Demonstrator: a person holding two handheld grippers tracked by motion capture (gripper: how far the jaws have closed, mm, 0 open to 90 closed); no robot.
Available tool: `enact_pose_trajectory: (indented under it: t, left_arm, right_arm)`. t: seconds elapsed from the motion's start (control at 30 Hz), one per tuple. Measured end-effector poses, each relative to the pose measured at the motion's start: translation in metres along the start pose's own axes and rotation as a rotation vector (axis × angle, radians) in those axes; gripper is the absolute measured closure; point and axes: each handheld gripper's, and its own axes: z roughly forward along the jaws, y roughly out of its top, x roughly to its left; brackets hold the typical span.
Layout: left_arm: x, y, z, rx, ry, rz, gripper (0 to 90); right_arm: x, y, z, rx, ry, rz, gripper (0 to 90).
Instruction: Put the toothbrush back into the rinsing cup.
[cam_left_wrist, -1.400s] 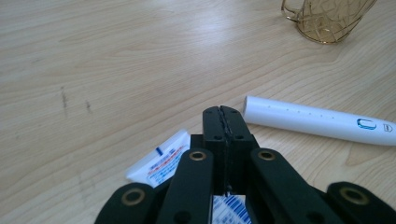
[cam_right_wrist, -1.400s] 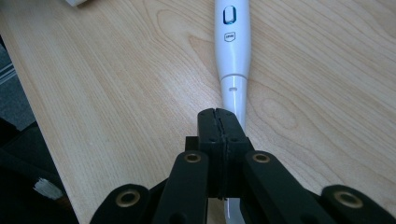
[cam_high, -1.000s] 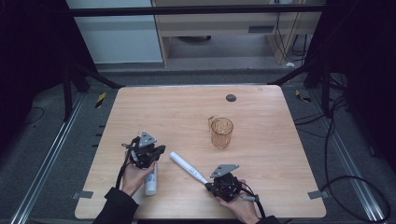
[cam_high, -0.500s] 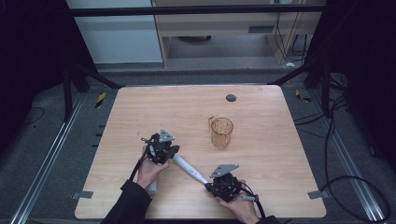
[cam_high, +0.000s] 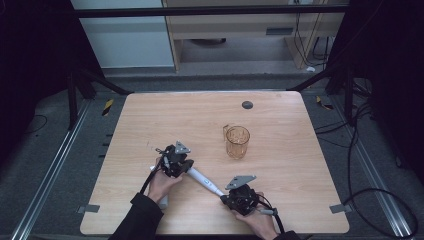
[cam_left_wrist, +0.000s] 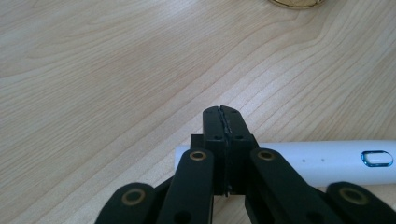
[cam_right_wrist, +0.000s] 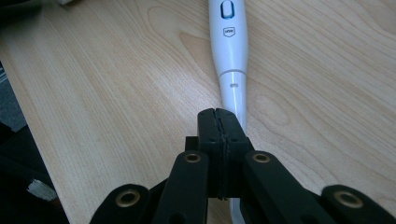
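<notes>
High view is showing the left gripper (cam_high: 179, 160) sitting over the thick end of a white electric toothbrush (cam_high: 202, 179), while the right gripper (cam_high: 239, 196) is resting at the thin end, near the table's (cam_high: 300, 150) front edge. Both grippers are clenched with nothing between the jaws: in the left gripper view the two black jaws are meeting flat against each other above the white handle (cam_left_wrist: 308, 161), and in the right gripper view they are pressing together just above the narrow neck (cam_right_wrist: 232, 88). The toothbrush itself is lying on the wood, slanting from the left gripper down toward the right one, its blue button (cam_right_wrist: 227, 9) facing up. What has just changed is the left hand: a second ago it was hanging back to the left of the brush, well apart from it, and it has since swung in to the right and come low over the handle end; the right hand has been staying put at the neck. That is reading as a two-ended approach, probably to steady or lift the brush, though no grip is made yet, and the jaws would be needing to open first. Farther out, an amber glass mug (cam_high: 237, 142) is standing upright beyond the brush, and a small dark disc (cam_high: 247, 105) is lying near the far edge.
</notes>
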Motion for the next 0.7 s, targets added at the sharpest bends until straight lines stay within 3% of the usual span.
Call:
enact_pose_trajectory:
  t: [0.7]
  left_arm:
    - [-0.001,-0.014,-0.013,0.025,-0.006,-0.010,88.9]
  right_arm:
    - [-0.010,0.002,-0.001,-0.011,-0.048,0.021,89.8]
